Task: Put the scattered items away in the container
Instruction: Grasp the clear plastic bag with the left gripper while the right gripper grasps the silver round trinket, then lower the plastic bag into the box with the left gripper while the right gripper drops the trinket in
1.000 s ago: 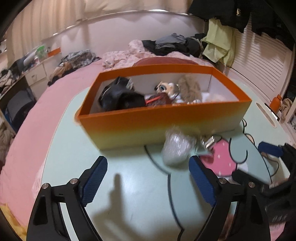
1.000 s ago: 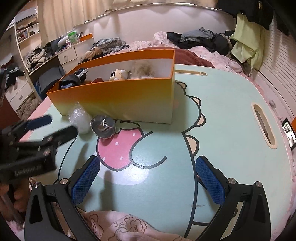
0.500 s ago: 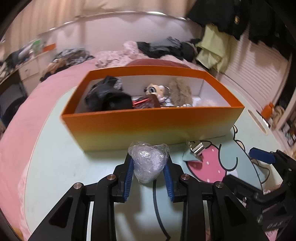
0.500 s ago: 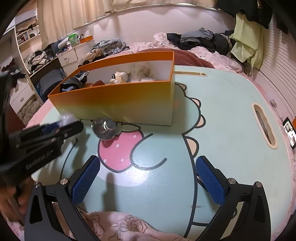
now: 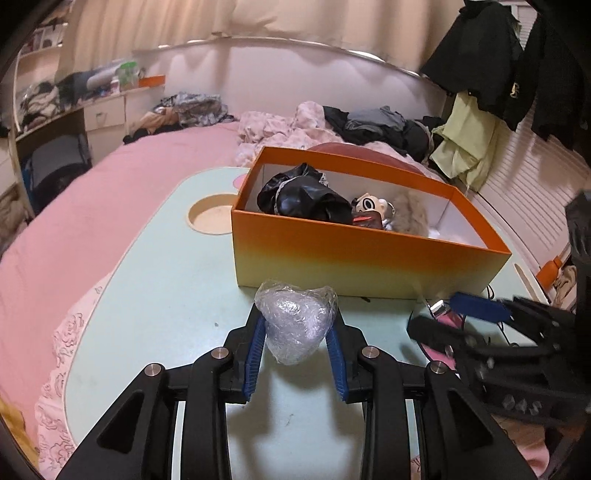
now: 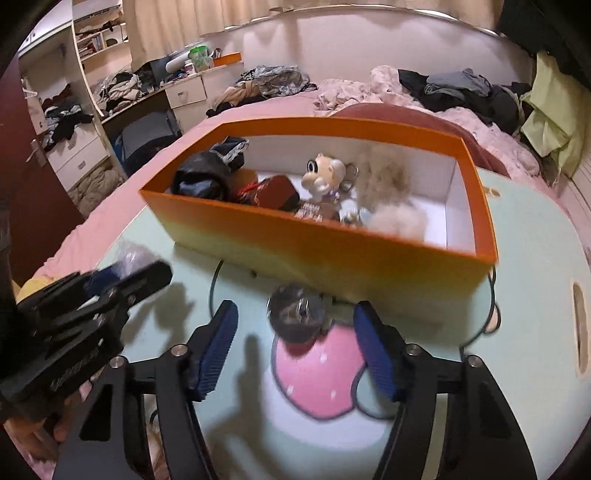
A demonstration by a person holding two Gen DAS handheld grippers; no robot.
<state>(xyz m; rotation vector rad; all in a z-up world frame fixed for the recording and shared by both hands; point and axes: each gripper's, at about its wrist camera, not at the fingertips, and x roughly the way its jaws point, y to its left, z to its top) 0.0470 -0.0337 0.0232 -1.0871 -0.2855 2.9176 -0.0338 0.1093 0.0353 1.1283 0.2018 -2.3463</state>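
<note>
Left wrist view showed the left gripper (image 5: 295, 345) clamped on a plastic wad (image 5: 295, 321), not yet boxed; the right gripper (image 6: 299, 349), fingers apart, flanked the metal cup (image 6: 297, 312) outside the orange box (image 6: 332, 251).

Bedroom, warm indoor light, no daylight visible. Pale curved headboard/wall panel (image 5: 295, 74) w/ metal trim runs behind bed; cream curtains (image 5: 258, 18) above it. Pink bed (image 5: 110, 192) strewn w/ clothes: pinkish bedding heap (image 5: 280, 125), dark garments (image 5: 384, 125) near far side. Mint-green table top (image 5: 166, 277) w/ cartoon print sits on bed; round cutout (image 5: 212, 219) at its far left, slot cutout (image 6: 579, 328) on the right edge. White drawer unit/desk (image 6: 184, 92) along left wall, piled w/ clutter; shelves (image 6: 96, 37) above. Dark red door (image 6: 22, 155) at far left. Right side: slatted white panel (image 5: 535, 177), black coats (image 5: 480, 55) + yellow-green garment (image 5: 465, 147) hanging.
</note>
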